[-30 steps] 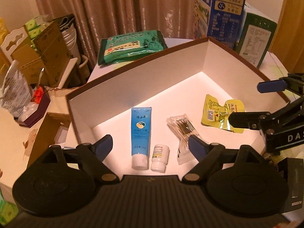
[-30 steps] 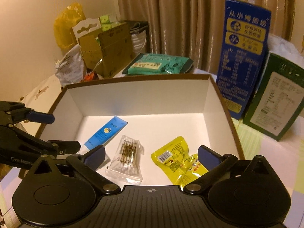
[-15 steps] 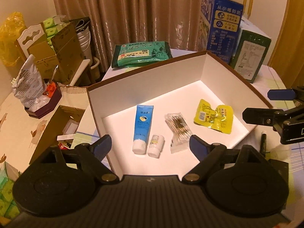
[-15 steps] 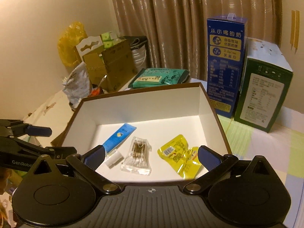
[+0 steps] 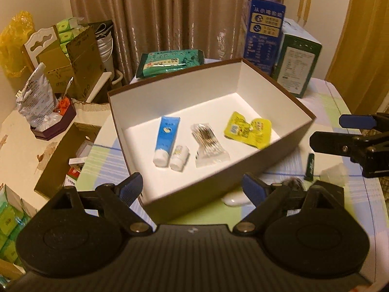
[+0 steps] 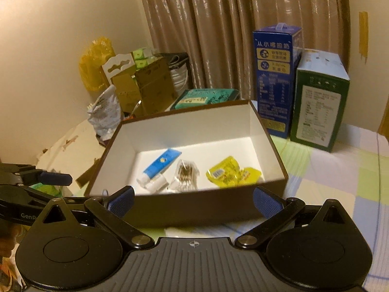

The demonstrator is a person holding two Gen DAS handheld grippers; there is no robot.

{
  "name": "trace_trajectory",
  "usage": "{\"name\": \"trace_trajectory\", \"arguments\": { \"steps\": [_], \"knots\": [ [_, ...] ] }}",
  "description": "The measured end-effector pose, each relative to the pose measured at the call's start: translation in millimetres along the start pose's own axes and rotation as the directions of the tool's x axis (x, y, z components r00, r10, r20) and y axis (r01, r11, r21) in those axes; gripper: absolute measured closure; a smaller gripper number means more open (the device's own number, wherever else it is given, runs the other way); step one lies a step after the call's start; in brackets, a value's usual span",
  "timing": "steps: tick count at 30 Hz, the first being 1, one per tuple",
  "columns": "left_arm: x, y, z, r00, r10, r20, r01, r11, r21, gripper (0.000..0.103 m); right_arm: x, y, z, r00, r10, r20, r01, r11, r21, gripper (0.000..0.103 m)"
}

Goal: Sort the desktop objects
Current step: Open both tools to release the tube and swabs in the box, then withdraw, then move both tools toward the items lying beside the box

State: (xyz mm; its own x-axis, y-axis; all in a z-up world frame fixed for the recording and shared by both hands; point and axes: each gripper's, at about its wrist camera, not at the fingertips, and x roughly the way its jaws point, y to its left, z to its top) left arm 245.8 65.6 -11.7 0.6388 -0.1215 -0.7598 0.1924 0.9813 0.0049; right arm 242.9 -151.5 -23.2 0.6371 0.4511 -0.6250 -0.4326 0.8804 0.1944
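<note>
Left wrist view: a tube (image 5: pixel 166 135), small bottle (image 5: pixel 179 157), cotton swabs (image 5: pixel 207 143) and yellow sachets (image 5: pixel 248 129) are held in the box (image 5: pixel 287 146); a green pen (image 5: pixel 310 166), unseen from the right, is shown. Both grippers' (image 5: pixel 192 189) (image 6: pixel 193 200) jaws are spread wide, empty.

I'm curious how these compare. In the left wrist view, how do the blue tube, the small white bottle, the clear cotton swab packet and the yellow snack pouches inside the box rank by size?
Largest to smallest, as they look:
1. Yellow snack pouches
2. Clear cotton swab packet and blue tube, too alike to rank
3. Small white bottle

both hand-held grippers pulled back from box (image 5: pixel 218 185) (risen slightly), near wall now visible
</note>
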Motion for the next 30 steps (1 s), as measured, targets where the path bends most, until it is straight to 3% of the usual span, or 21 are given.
{"name": "trace_trajectory", "arguments": {
  "steps": [14, 30],
  "knots": [
    [-16, -21, -42, 0.999, -0.017, -0.051, 0.016, 1.0, -0.014, 0.016, -30, 0, -50, 0.997, -0.052, -0.058, 0.051, 0.998, -0.025, 0.002],
    [0, -49, -72, 0.988, -0.037, -0.147, 0.039, 0.999, 0.011, 0.017, -40, -35, -94, 0.976, -0.135, -0.171, 0.154, 0.983, 0.101, 0.002]
  ]
}}
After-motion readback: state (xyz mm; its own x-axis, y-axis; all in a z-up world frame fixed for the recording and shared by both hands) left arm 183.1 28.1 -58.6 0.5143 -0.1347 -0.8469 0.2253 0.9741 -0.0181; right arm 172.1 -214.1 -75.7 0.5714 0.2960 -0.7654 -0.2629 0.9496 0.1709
